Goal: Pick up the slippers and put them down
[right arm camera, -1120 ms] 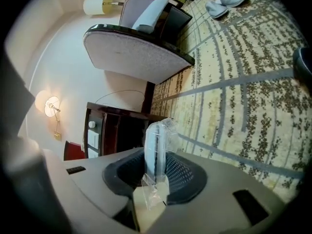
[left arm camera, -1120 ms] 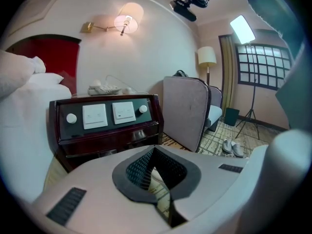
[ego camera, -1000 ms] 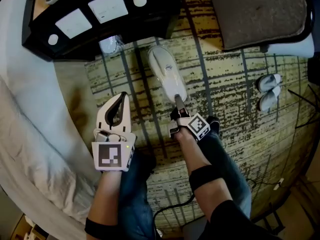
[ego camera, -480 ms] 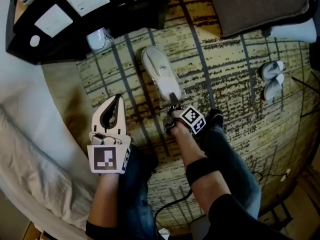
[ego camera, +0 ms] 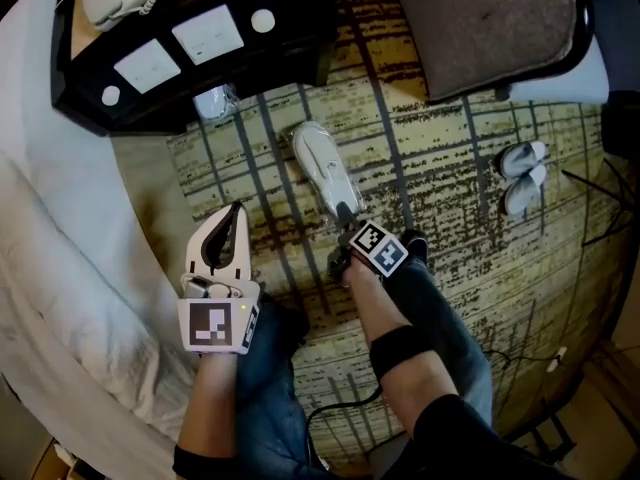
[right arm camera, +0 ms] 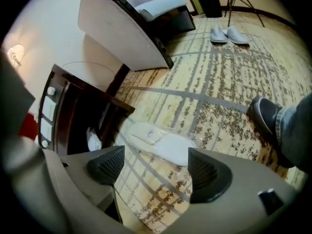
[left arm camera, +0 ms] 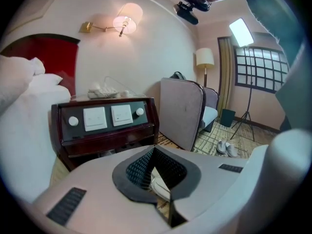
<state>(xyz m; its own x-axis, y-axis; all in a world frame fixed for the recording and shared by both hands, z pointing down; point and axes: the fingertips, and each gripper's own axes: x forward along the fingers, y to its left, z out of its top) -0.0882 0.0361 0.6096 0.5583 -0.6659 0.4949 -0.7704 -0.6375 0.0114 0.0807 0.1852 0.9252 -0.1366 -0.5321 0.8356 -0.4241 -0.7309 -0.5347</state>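
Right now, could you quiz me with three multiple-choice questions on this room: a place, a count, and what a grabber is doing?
1. Where do the wrapped slippers lie? A on the bed; B on the carpet before the nightstand; C on the chair.
2. How many white switch panels does the nightstand's front bear? A two; B four; C none.
3. How is the right gripper? A shut on the slippers; B open; C shut, empty.
Answers: 1 B, they rest on patterned carpet by the nightstand. 2 A, two panels sit between round knobs. 3 B, its jaws have just been opening and stand apart, not pressing the slippers.
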